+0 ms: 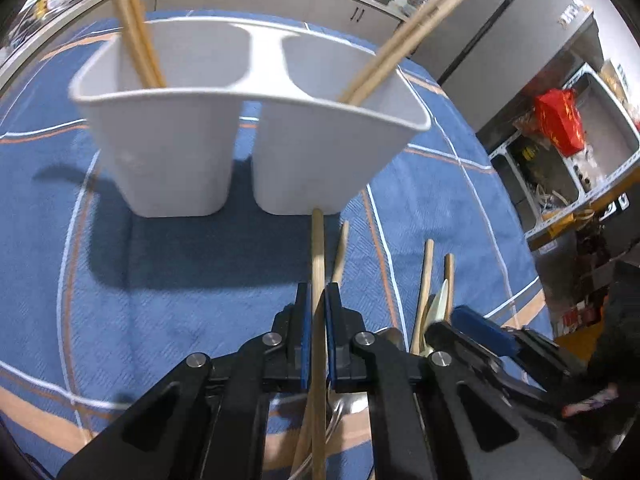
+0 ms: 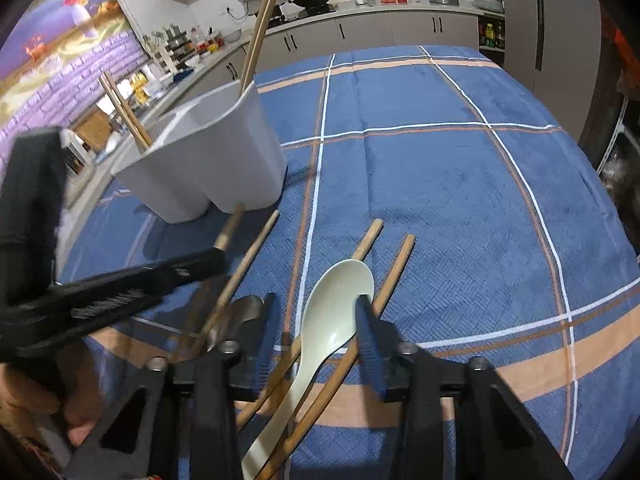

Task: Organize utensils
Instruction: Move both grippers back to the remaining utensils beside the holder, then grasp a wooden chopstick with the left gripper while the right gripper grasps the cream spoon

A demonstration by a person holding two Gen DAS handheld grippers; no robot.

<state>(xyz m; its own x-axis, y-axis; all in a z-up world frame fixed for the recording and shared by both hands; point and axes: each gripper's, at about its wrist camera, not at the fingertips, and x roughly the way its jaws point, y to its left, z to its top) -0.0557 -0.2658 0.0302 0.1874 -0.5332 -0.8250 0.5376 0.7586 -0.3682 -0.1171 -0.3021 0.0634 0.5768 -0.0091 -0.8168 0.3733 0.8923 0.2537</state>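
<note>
Our left gripper [image 1: 318,308] has its fingers clenched on a wooden chopstick [image 1: 317,248], tip near the white two-compartment holder [image 1: 248,152]. We should lift it clear, tilt upright, then drop it in. Our right gripper [image 2: 316,312] straddles the ceramic spoon [image 2: 336,312], fingers released.

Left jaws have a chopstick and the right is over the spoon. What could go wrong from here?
1. The left gripper pinches its chopstick with the tip right at the base of the white holder; pushing forward could shove or tip it.
2. The right gripper straddles the spoon, which lies over two chopsticks; closing may grab or scatter them too.
3. The grippers are close and could collide.
</note>
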